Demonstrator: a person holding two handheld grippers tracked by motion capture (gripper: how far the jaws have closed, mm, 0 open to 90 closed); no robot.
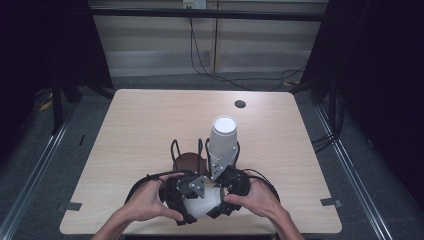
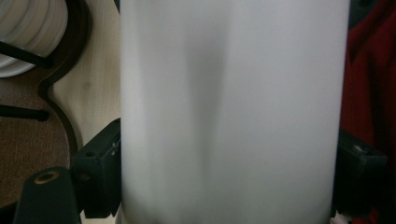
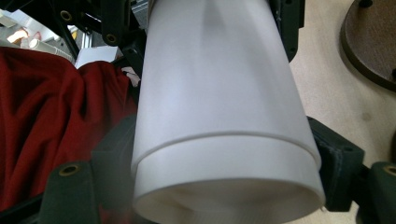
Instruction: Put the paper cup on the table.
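Note:
Near the table's front edge, a white paper cup lies on its side between both grippers. My left gripper is shut on its body, which spans the left gripper view from jaw to jaw. My right gripper is shut on the rim end; in the right gripper view the cup shows a step line, as if two cups were nested. Just beyond the grippers a tall stack of upside-down white cups stands in a black wire holder on a brown base.
The light wooden table has a dark round hole near its far edge. The cup stack and the brown base sit close to the jaws. Red cloth lies beneath, on the person's side. Cables trail on the floor behind the table.

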